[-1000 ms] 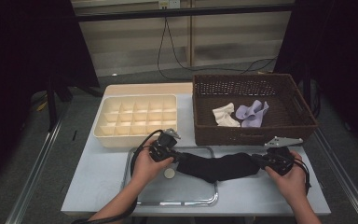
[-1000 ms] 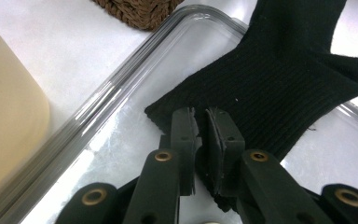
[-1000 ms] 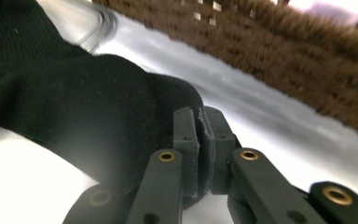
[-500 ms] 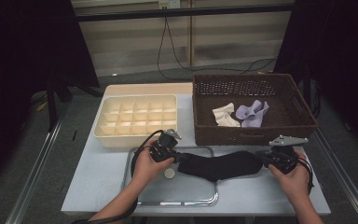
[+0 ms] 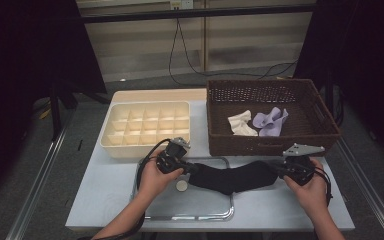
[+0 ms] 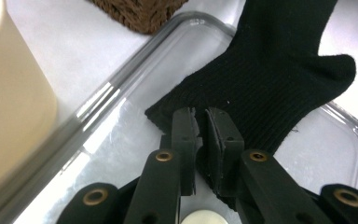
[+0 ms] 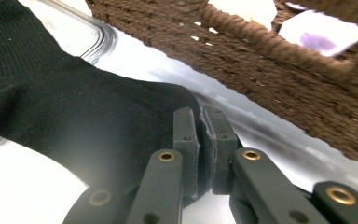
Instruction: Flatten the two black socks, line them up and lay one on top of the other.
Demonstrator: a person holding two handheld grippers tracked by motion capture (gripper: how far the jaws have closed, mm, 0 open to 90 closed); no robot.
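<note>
High view: one black sock [image 5: 232, 177], two claws.

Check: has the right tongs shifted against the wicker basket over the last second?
No. In the high view the right tongs sits just below the brown basket's front right corner as before, shut on the black sock.

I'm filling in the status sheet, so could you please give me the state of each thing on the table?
Black sock: stretched out, an end pinched in each gripper.
Left gripper: shut on the sock.
Right gripper: shut on the sock.
Clear tray: flat, under part of the sock.
Divided box: compartments empty.
Wicker basket: holds a white sock and a lilac sock.
</note>
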